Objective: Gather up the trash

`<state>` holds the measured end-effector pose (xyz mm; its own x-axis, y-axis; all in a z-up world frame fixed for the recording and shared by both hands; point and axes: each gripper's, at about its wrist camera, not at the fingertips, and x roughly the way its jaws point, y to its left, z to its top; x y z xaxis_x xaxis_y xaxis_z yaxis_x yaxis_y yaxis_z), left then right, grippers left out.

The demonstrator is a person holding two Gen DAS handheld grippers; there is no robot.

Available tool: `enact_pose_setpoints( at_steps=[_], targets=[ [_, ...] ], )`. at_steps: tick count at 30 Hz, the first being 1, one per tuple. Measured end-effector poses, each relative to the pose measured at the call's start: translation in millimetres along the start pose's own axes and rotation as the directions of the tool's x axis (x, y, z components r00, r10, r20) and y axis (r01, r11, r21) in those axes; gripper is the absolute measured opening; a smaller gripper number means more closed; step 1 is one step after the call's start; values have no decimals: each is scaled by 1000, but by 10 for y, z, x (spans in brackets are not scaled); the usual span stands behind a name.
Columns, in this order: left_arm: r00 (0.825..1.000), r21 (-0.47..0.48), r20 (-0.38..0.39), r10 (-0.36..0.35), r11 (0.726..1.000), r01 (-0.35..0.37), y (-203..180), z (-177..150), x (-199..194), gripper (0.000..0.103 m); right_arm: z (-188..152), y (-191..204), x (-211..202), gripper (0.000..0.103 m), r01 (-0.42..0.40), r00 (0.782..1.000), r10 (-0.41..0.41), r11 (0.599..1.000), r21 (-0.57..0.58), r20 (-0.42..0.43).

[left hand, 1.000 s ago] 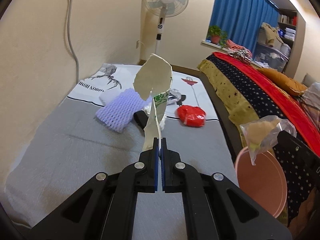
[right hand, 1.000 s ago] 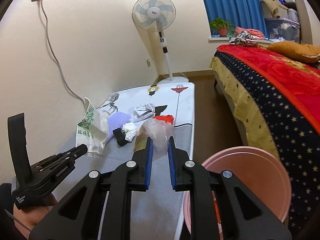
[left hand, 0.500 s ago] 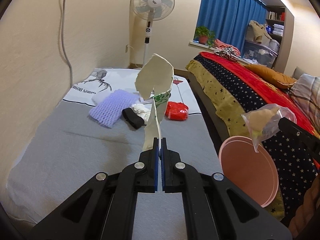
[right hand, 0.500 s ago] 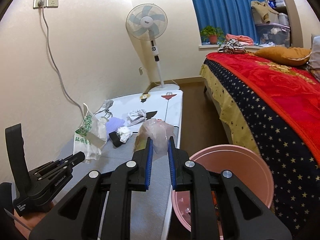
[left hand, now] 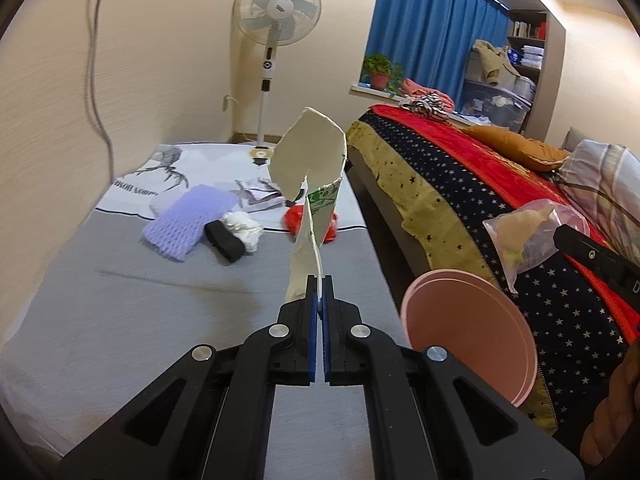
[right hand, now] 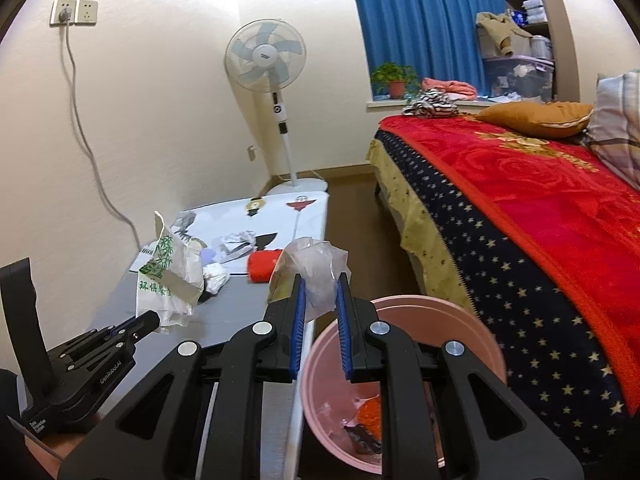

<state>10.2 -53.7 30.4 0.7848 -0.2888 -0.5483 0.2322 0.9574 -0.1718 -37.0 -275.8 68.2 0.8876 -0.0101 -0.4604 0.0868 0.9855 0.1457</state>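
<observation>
My left gripper [left hand: 319, 284] is shut on a torn white paper bag with green print [left hand: 310, 176], held up above the grey mattress [left hand: 140, 320]; the bag also shows in the right wrist view [right hand: 168, 276]. My right gripper [right hand: 320, 288] is shut on a crumpled clear plastic bag [right hand: 316, 268], held just above the rim of the pink bin [right hand: 400, 364]. In the left wrist view that bag [left hand: 524, 236] hangs over the pink bin [left hand: 468, 328]. The bin holds some orange and dark scraps [right hand: 368, 416].
On the mattress lie a purple foam net [left hand: 188, 224], a black roll [left hand: 224, 240], a white crumpled tissue [left hand: 244, 228], a red piece [left hand: 332, 224] and crumpled paper [right hand: 238, 242]. A bed with a red star blanket [right hand: 540, 208] stands to the right. A fan [left hand: 276, 12] stands behind.
Both grippers have drawn back toward the pink bin with their loads. The plastic bag now hangs over the bin's rim, and the bin's inside shows in the right wrist view.
</observation>
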Motion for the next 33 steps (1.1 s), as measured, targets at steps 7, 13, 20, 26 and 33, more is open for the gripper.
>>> enact_pose_setpoints(
  at_steps=[7,13,20,26,33],
  targets=[
    [998,39,1,-65,997,65,-266,-2,47,2,41,-149,-97,15,59,998,-59,998,10,17],
    [991,70,-12,-131,989,132,-524,-22,97,2,95,-328,-185,15,134,991,-135,991,24,25],
    [980,106,-35,-194,975,197,-792,-60,176,2,113,-588,-225,15,206,978,-207,975,77,9],
    [970,136,-67,-232,961,240,-951,-115,250,2,92,-681,-194,15,231,973,-232,968,100,-8],
    [963,153,-99,-250,953,263,-1053,-155,347,2,85,-719,-148,15,243,970,-242,964,105,-19]
  ],
)
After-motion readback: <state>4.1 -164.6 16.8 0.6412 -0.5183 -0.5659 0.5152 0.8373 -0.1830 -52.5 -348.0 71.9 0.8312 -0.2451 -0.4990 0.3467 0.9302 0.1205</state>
